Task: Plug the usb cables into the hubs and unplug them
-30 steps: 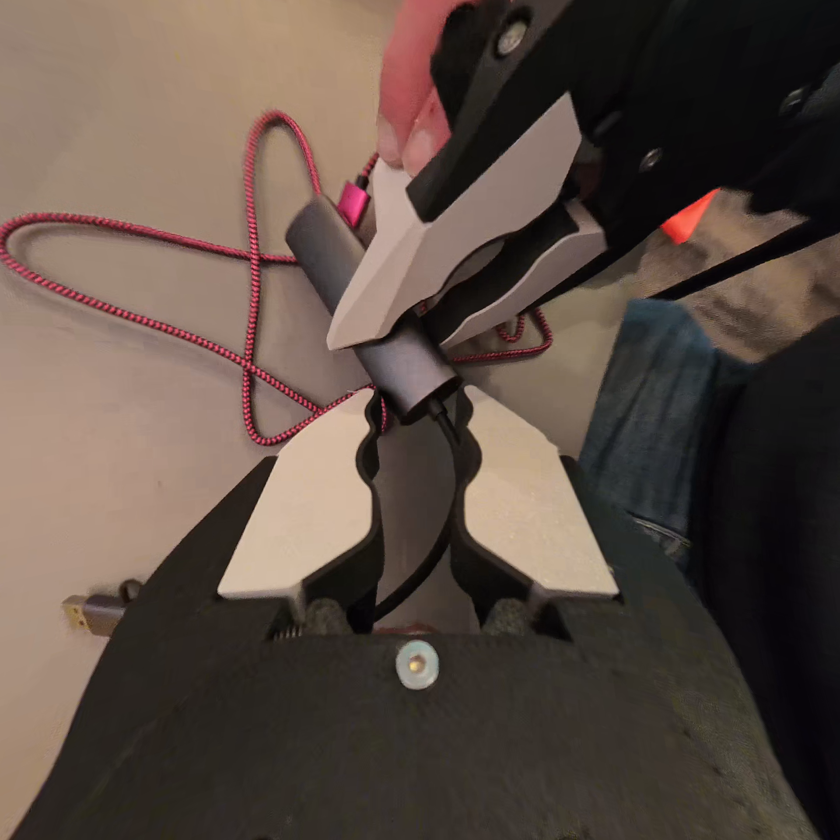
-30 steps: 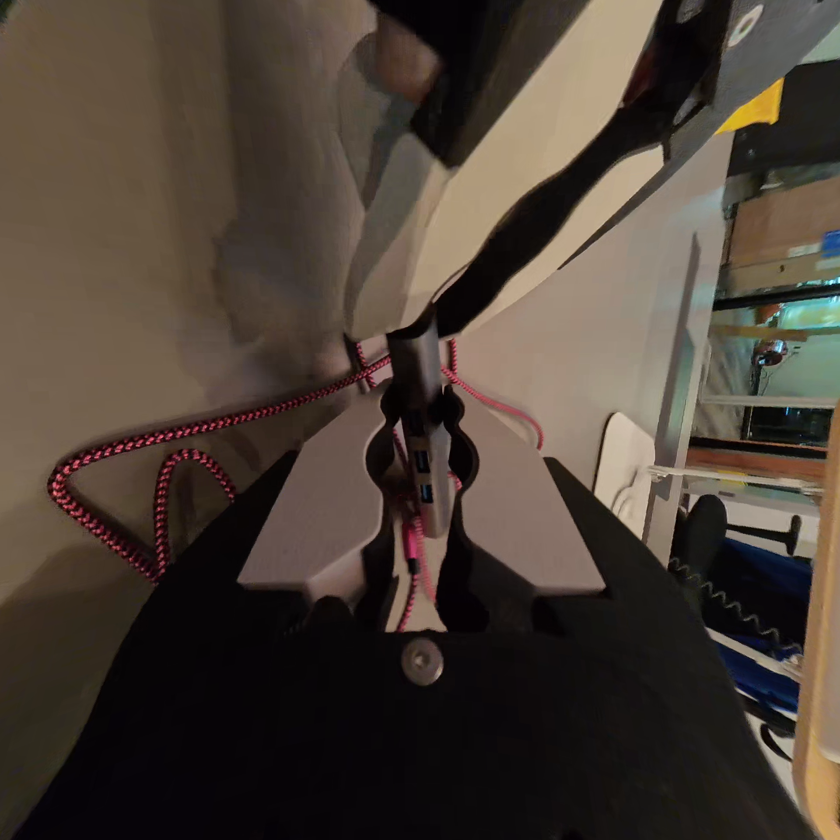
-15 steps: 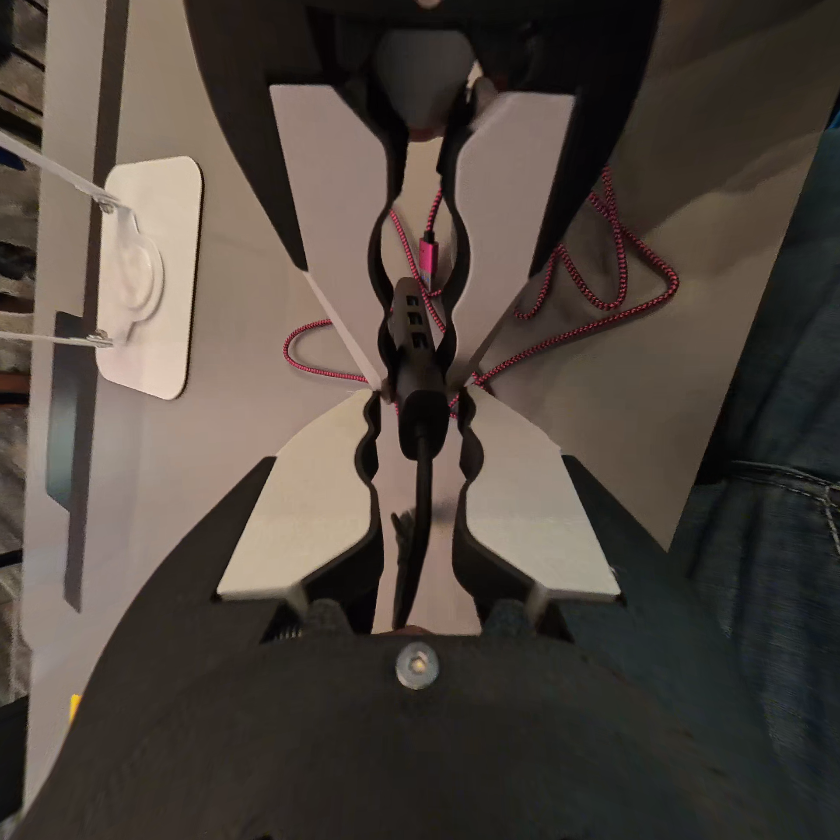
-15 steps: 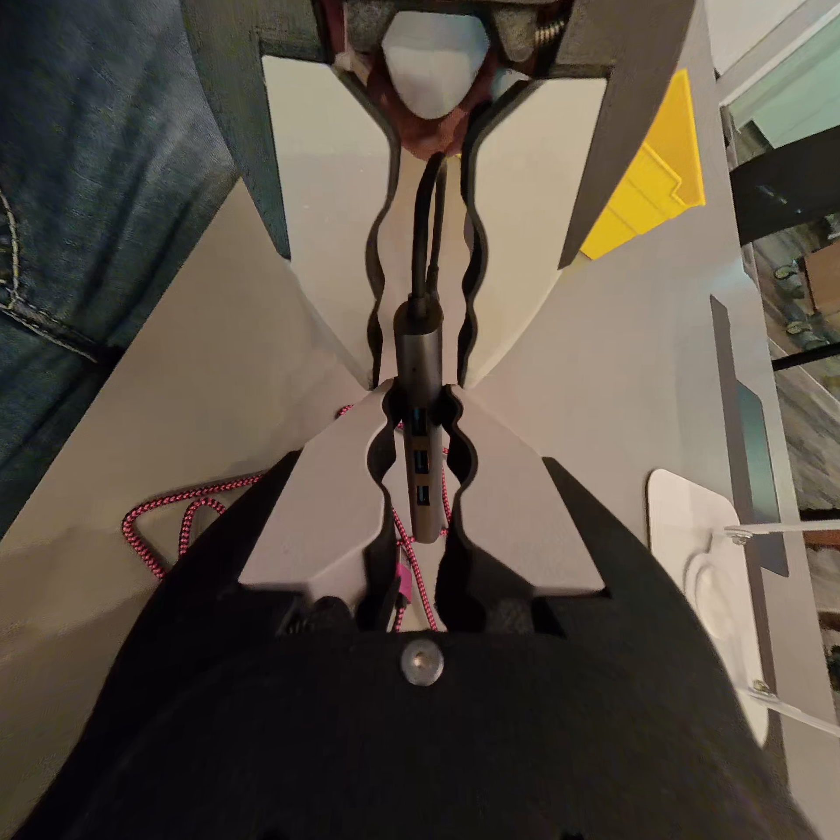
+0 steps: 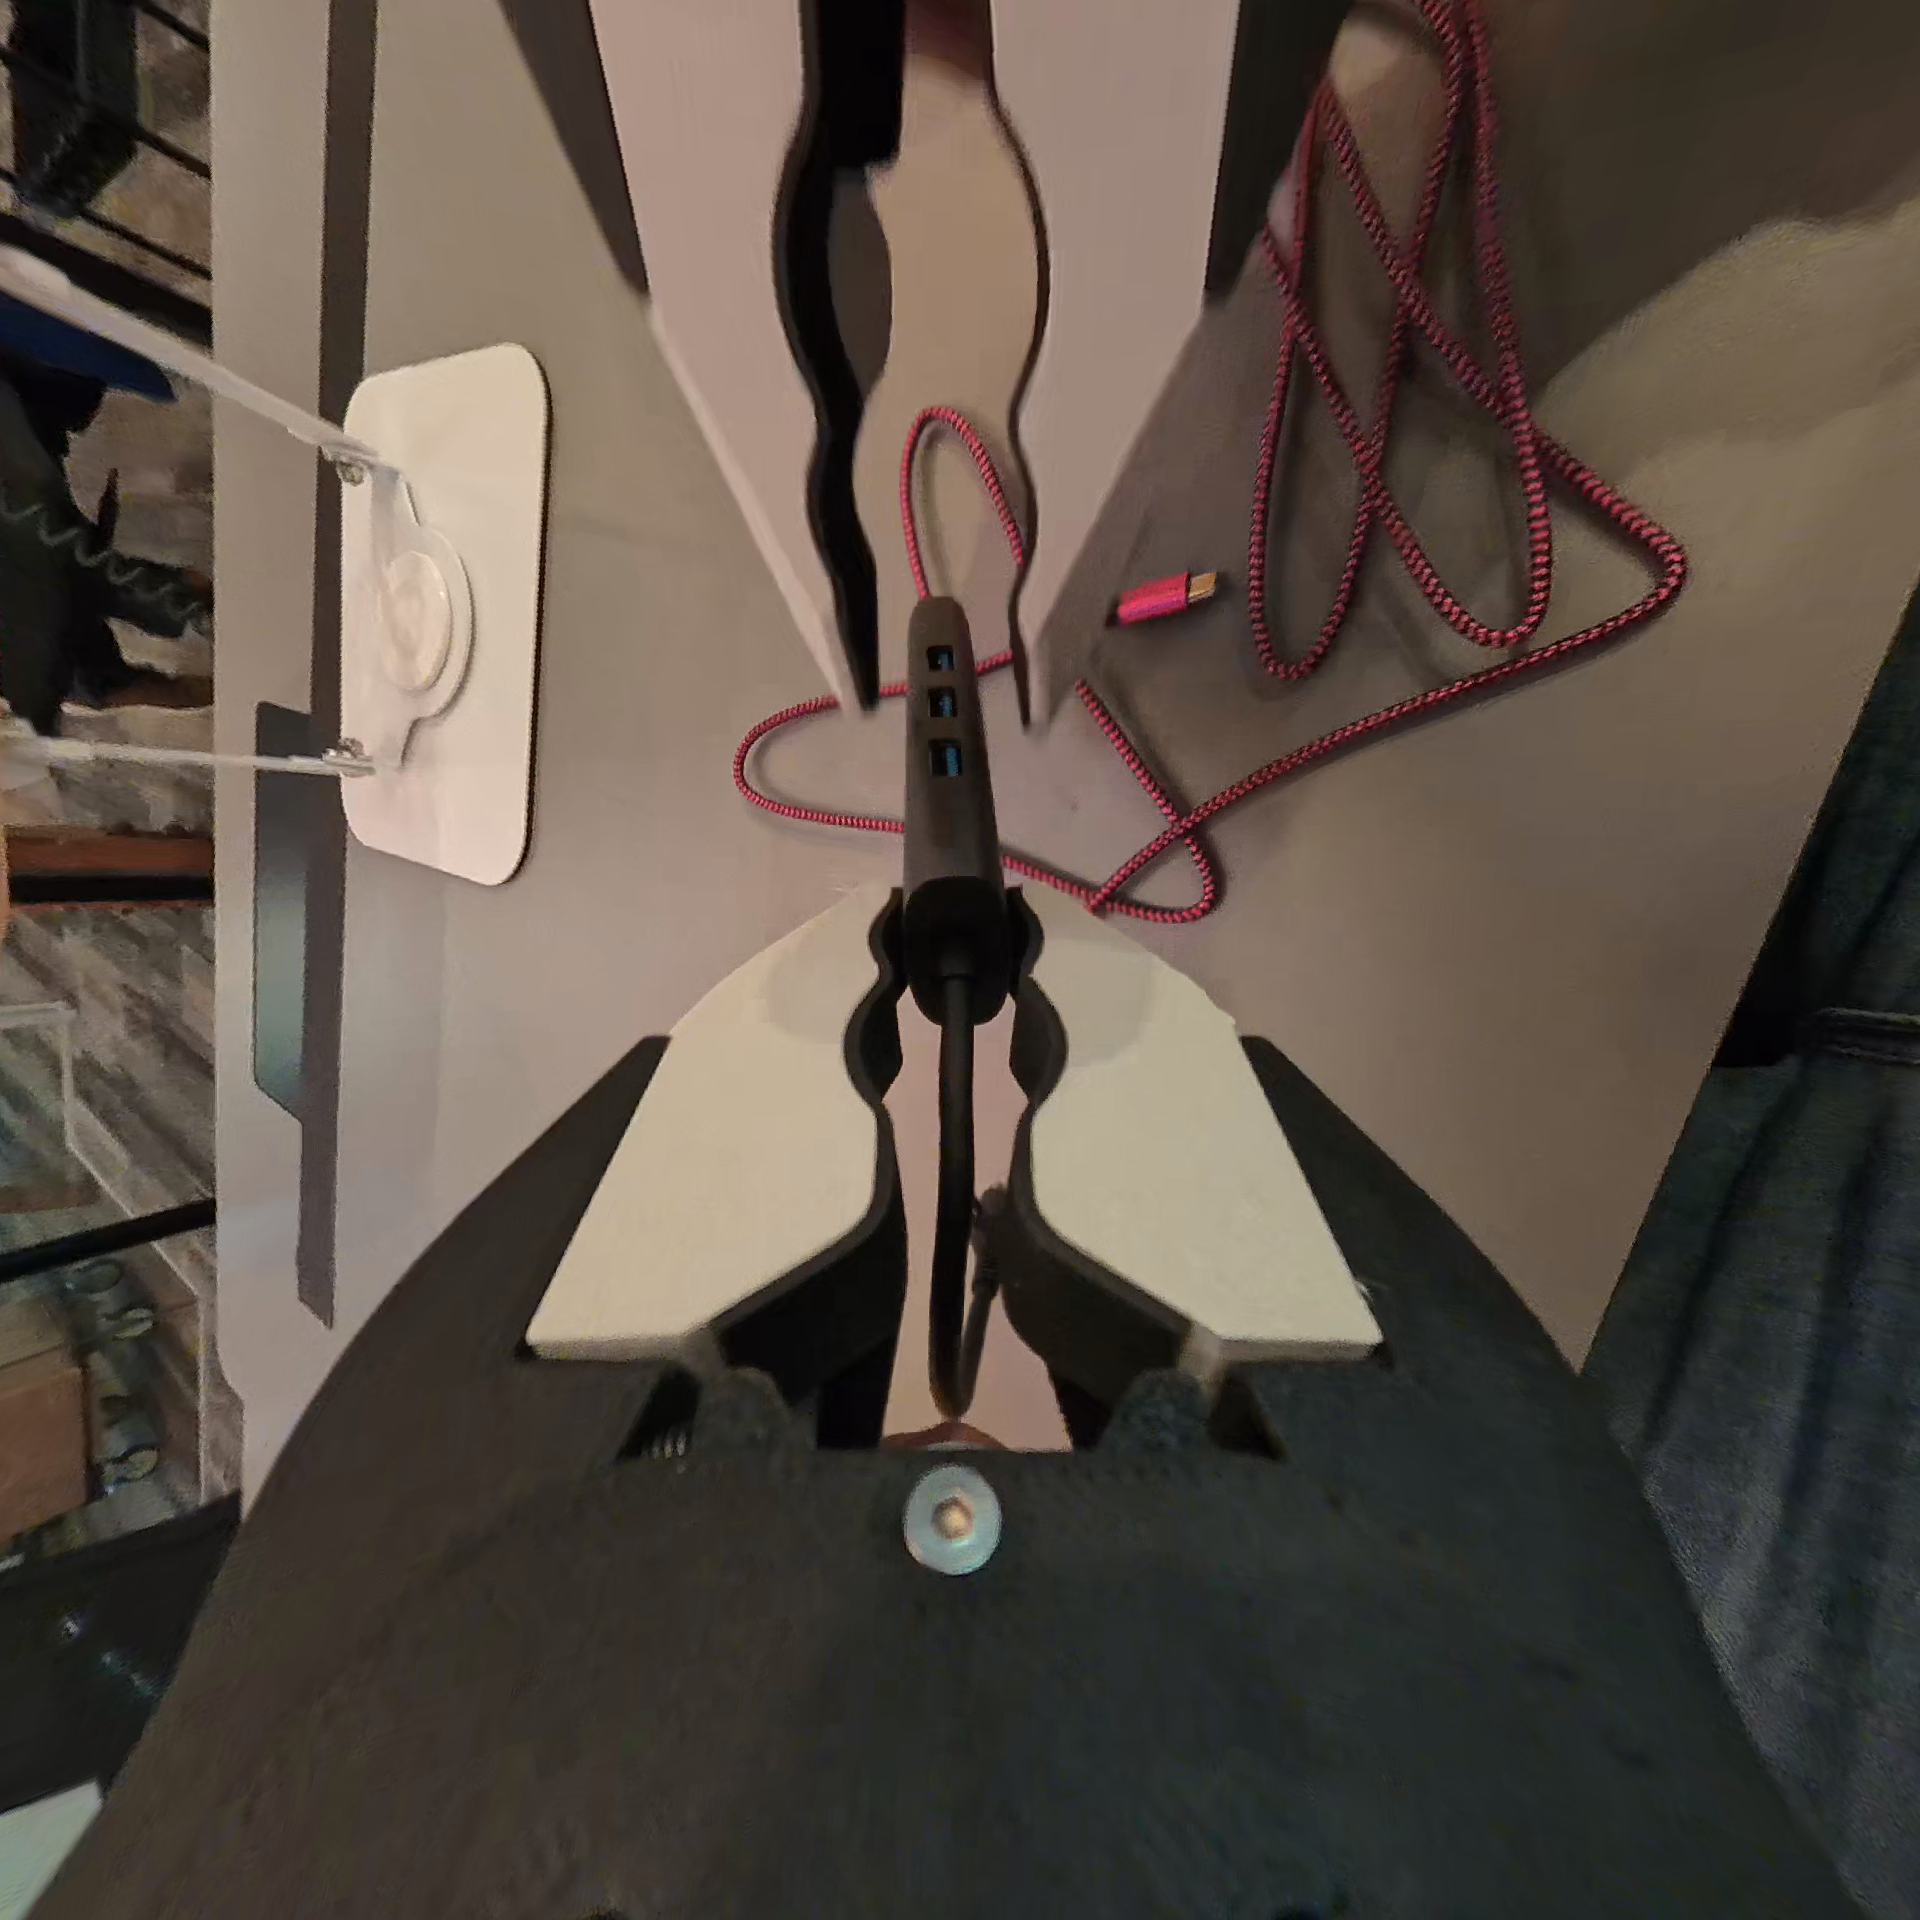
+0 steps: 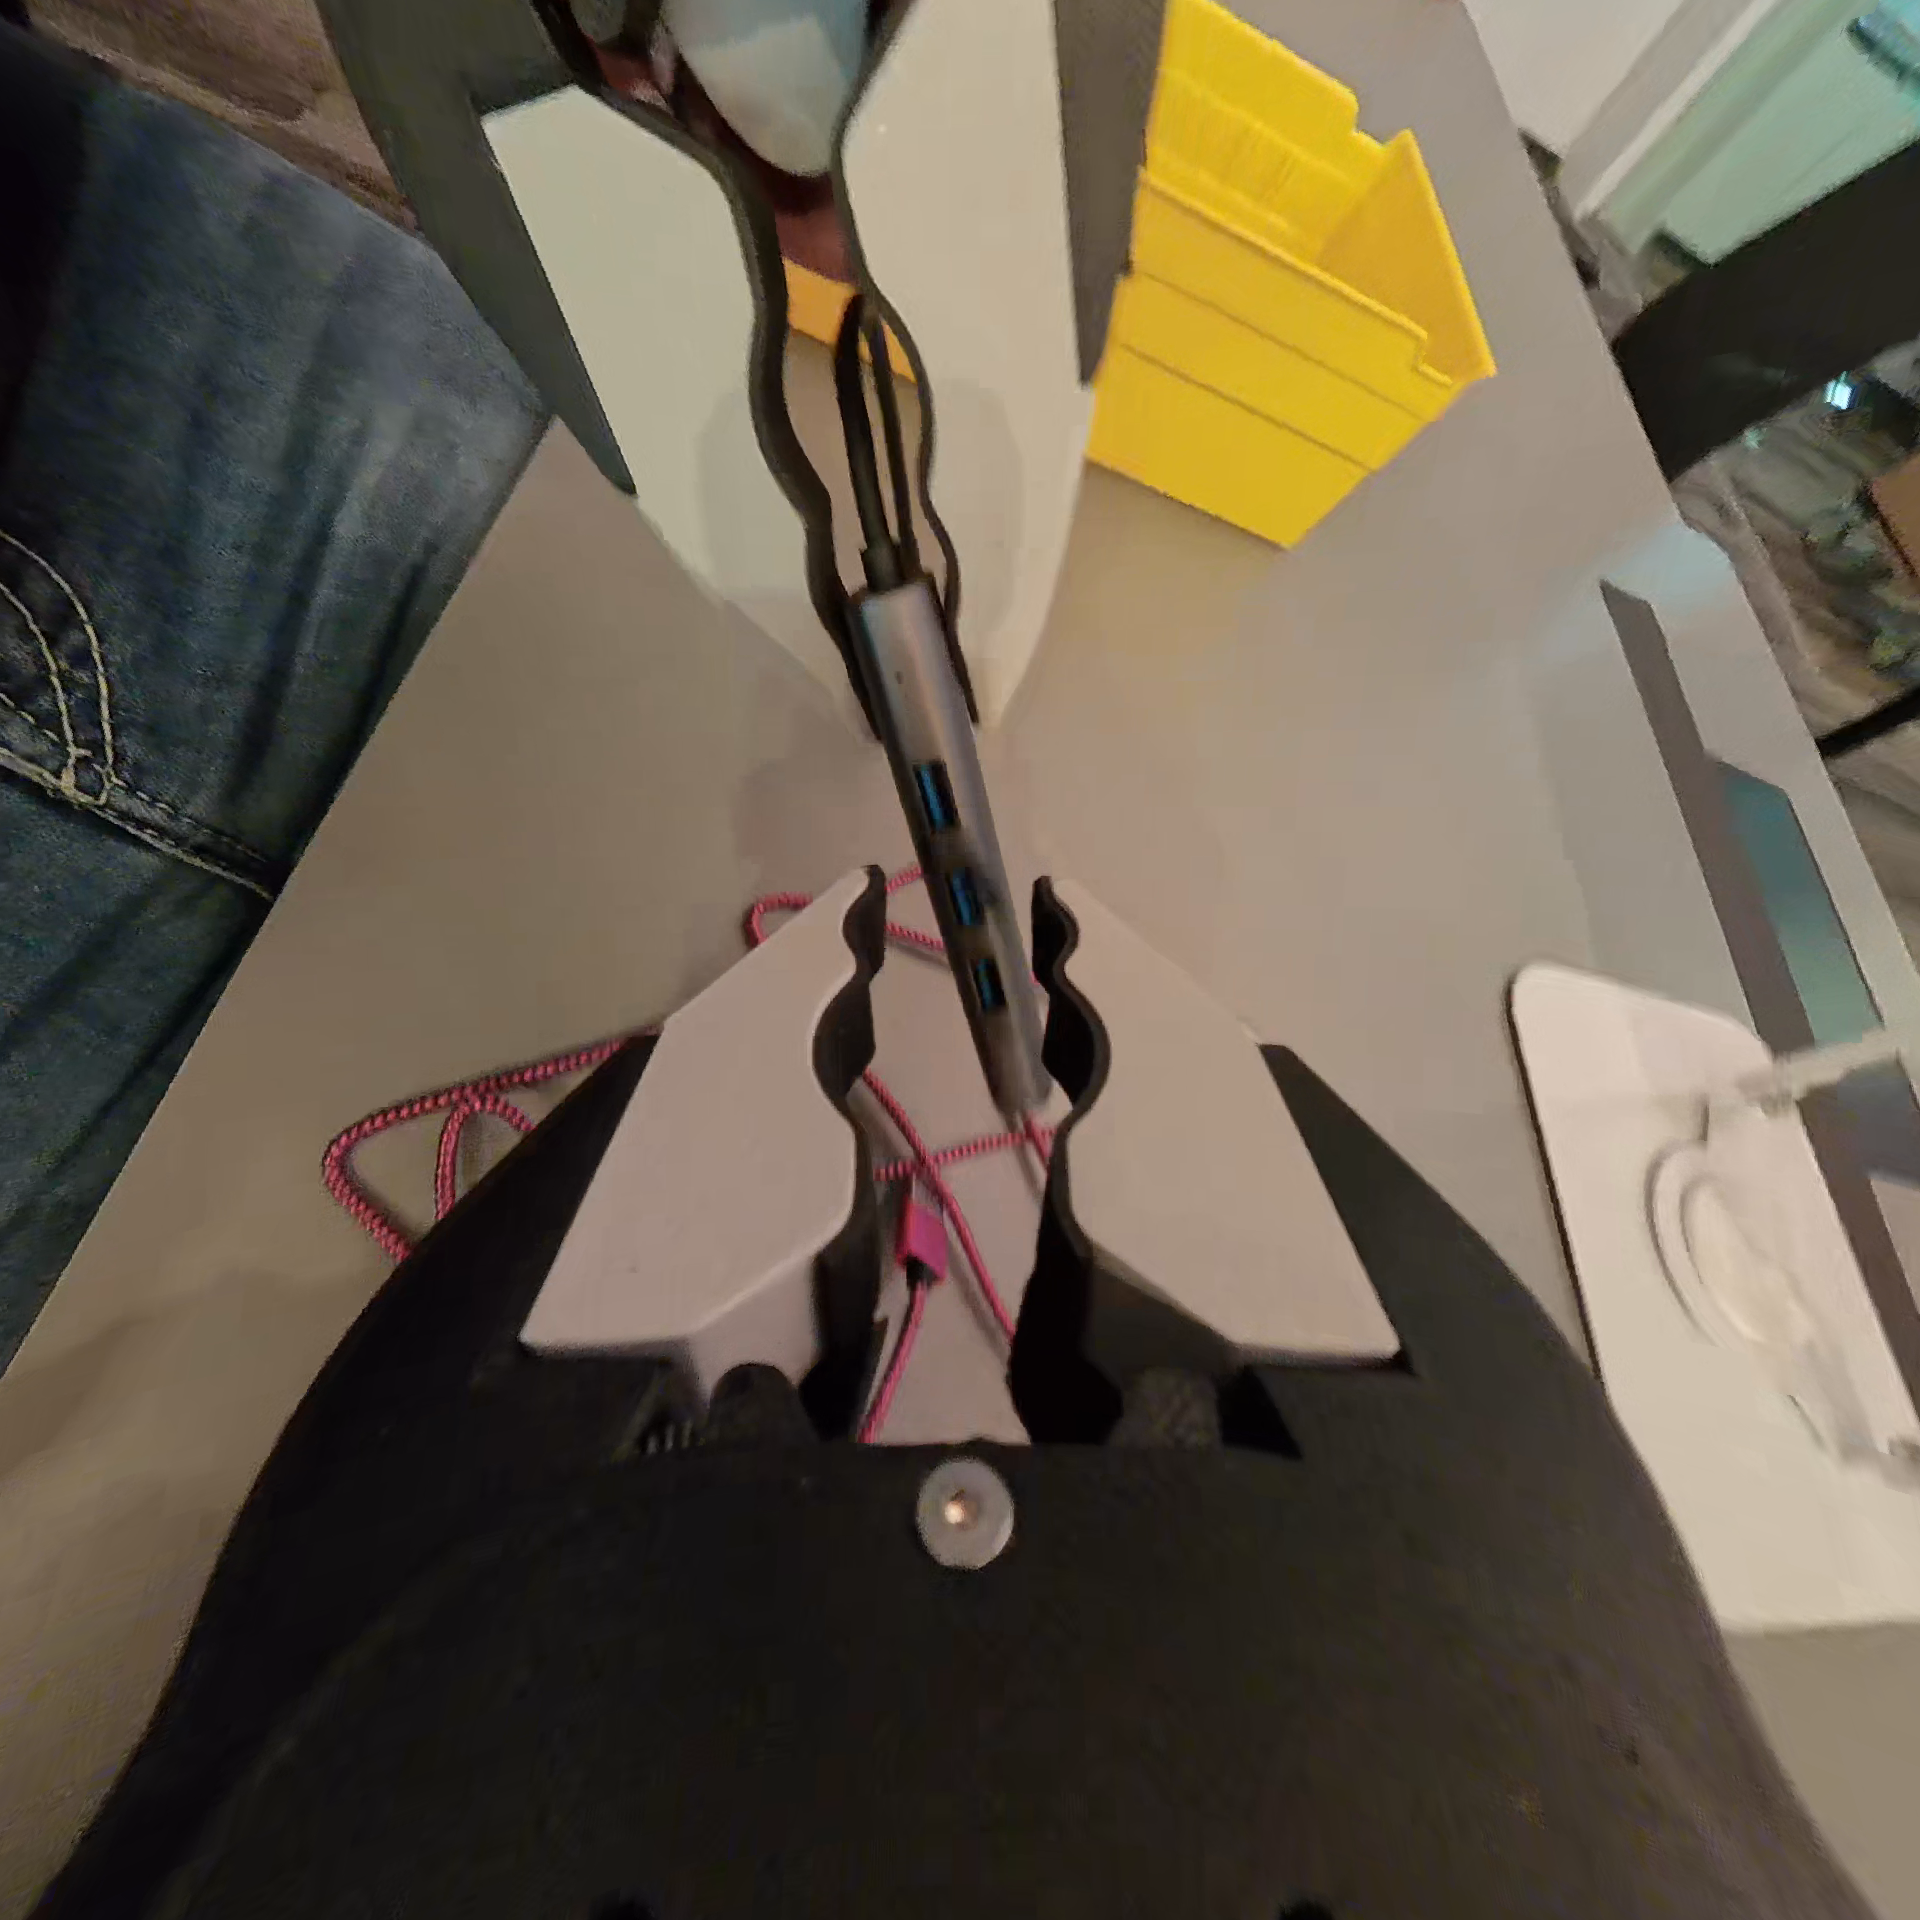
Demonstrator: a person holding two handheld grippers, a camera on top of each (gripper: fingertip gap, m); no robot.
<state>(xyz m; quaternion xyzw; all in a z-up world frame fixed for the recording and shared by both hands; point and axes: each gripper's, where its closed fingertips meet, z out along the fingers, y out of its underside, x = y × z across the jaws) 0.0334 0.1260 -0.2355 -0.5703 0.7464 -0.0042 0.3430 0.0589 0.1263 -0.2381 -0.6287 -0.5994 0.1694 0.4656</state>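
I'm holding the hub with the left tool, clamped on its cable end at frame centre, black lead trailing back between the fingers. Hub body is sticking out forward over the surface, ports facing up. Right tool is standing apart; the hub's free tip is sitting in the gap between its fingers, nearer the right-hand one, and I can't tell if it's touching.

The hub looks like a light, rigid metal stick, smooth-sided, so I'd expect it to pivot if gripped only at one end. I'd be gripping it across the narrow sides, clear of the ports.

Pink braided cable is lying looped on the surface, upper right of the left view, soft and floppy. Its pink plug is lying loose, unplugged. I'd be taking the cable by the stiff plug shell, not the braid.
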